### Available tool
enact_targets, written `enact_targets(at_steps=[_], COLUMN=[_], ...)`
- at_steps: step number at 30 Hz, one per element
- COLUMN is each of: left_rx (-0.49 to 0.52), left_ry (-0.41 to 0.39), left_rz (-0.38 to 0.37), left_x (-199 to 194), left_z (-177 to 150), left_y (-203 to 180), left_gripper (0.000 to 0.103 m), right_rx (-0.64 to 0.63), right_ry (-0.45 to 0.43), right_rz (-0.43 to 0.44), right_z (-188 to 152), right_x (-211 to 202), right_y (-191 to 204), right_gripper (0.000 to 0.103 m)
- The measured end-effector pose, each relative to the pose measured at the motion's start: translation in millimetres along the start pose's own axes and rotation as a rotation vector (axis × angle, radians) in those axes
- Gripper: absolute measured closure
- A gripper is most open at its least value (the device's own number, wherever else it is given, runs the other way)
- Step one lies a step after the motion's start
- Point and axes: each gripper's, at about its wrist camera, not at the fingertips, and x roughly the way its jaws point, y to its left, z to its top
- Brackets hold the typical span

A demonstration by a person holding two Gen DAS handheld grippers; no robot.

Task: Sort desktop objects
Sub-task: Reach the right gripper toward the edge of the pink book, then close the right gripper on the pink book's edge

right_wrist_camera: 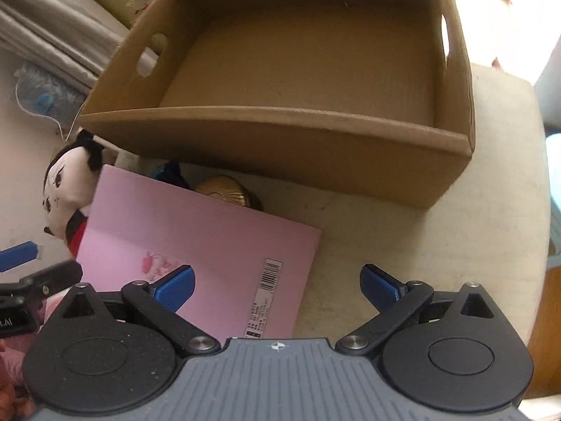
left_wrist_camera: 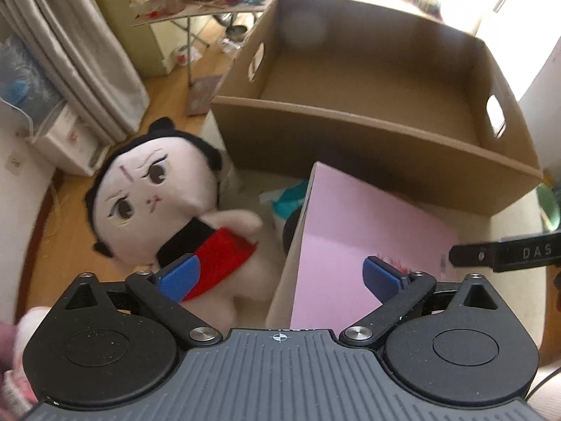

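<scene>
An empty brown cardboard box with hand-holes stands at the back of the cream table; it also shows in the right wrist view. A pink book lies tilted in front of it, also in the right wrist view, resting on things beneath. A plush doll with black hair and a red scarf lies left of the book, also in the right wrist view. My left gripper is open above the doll and book edge. My right gripper is open over the book's right corner.
A gold round object and a blue-teal item peek from under the book. The cream table has bare surface to the right. Beyond the table's left edge are a wooden floor, curtains and a cluttered folding table.
</scene>
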Motion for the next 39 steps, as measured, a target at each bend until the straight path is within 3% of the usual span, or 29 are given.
enact_targets(at_steps=[6, 9, 10, 19, 23, 33, 39], left_rx=[-0.010, -0.004, -0.231, -0.281, -0.269, -0.280, -0.261], left_ry=[0.025, 0.061, 0.032, 0.110, 0.132, 0.150, 0.151], left_rz=[-0.117, -0.149, -0.180, -0.276, -0.277, -0.292, -0.276], left_x=[16.4, 27.0, 30.9, 55.2, 59.9, 68.7, 67.7], left_z=[2.7, 0.5, -0.4, -3.8, -3.0, 1.0, 1.2], left_y=[4.6, 5.2, 5.2, 12.5, 9.5, 3.3, -4.4], left_gripper=[0.009, 0.008, 0.008, 0.006, 0.006, 0.005, 0.004], right_rx=[0.161, 0.231, 0.249, 0.342, 0.409, 0.385, 0.390], right_ry=[0.052, 0.095, 0.105, 0.152, 0.160, 0.204, 0.223], right_rz=[0.142, 0.157, 0.161, 0.229, 0.263, 0.321, 0.304], right_z=[-3.1, -7.0, -8.2, -8.6, -10.6, -4.0, -3.1], right_x=[8.1, 16.0, 17.8, 44.3, 57.0, 66.7, 64.2], right_y=[-23.3, -29.9, -31.3, -53.6, -62.1, -57.1, -64.4], right_gripper=[0.006, 0.007, 0.008, 0.014, 0.013, 0.018, 0.033])
